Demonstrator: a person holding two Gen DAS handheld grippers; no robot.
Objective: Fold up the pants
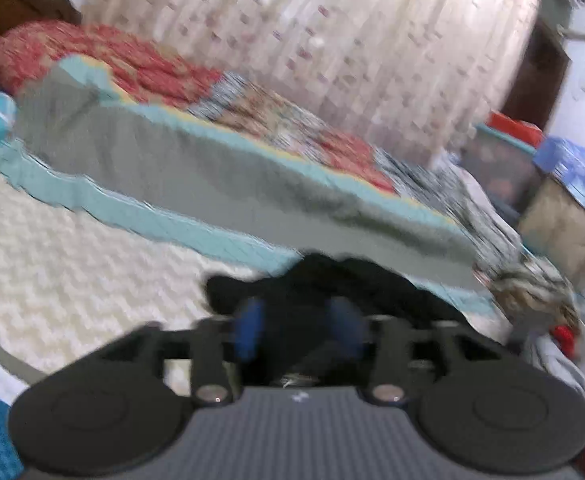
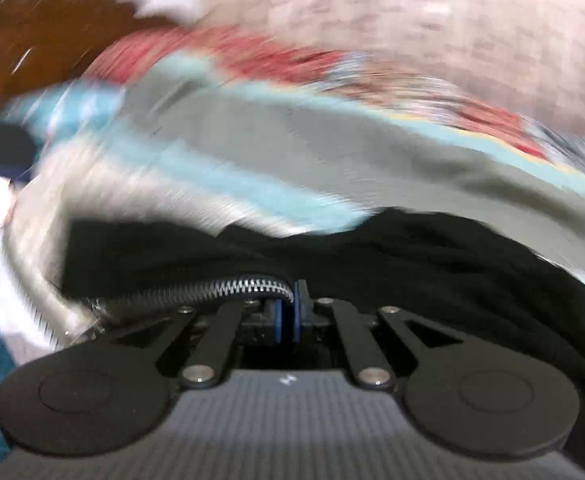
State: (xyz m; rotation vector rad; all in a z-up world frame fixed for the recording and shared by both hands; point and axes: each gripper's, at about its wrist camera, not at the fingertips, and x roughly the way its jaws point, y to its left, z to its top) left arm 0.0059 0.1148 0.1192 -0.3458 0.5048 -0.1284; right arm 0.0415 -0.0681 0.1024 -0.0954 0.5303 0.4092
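Both tongs were on the black fabric pants (image 2: 372, 256): your right gripper (image 2: 288, 316) pinched them beside the metal zipper (image 2: 220, 290), your left gripper (image 1: 300, 326) half-wide around cloth, ready for lifting

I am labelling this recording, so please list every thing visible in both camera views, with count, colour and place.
black pants: one, black, crumpled on the bed directly ahead of both grippers
zipper: one, silver, on the pants beside the right gripper
grey sheet: one, grey, over the teal blanket
teal blanket: one, teal, across the bed
cream cover: one, cream, near side of the bed
red quilt: one, red patterned, far side
curtain: one, pale patterned, behind the bed
boxes: several, mixed colours, far right
left gripper: one, black with blue pads, pants between them
right gripper: one, black with blue pads, shut
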